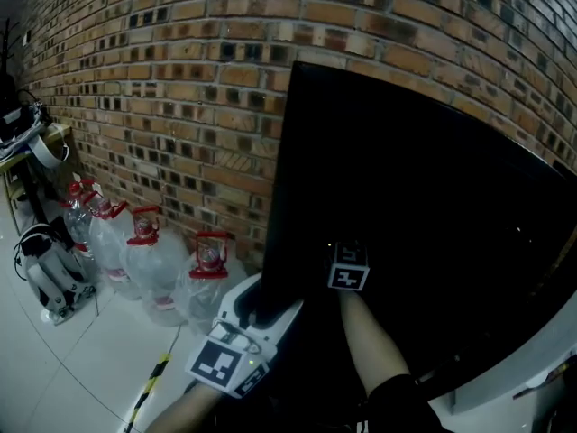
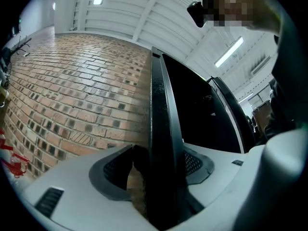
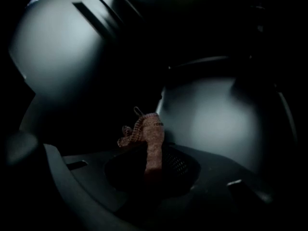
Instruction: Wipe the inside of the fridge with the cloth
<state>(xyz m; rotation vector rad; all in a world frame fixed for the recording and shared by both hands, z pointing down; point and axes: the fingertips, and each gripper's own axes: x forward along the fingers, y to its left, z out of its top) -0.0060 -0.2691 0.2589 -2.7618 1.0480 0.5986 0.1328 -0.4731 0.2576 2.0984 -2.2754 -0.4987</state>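
Observation:
The black fridge door [image 1: 406, 197] stands open in front of a brick wall. In the head view my left gripper [image 1: 261, 309] is at the door's lower left edge. The left gripper view shows that door edge [image 2: 161, 109] standing upright between the pads, with the left gripper [image 2: 159, 167] shut on it. My right gripper [image 1: 347, 264] reaches into the dark behind the door, and only its marker cube shows. In the right gripper view the right gripper [image 3: 153, 165] is shut on a reddish-brown knitted cloth [image 3: 149, 134], whose bunched end sticks up. Dim pale fridge walls [image 3: 216, 114] lie ahead.
Several big water bottles with red caps [image 1: 149, 260] stand on the floor against the brick wall [image 1: 162, 79], left of the fridge. A bag with headphones [image 1: 45, 273] lies farther left. A black-and-yellow strip [image 1: 149, 386] runs across the white floor.

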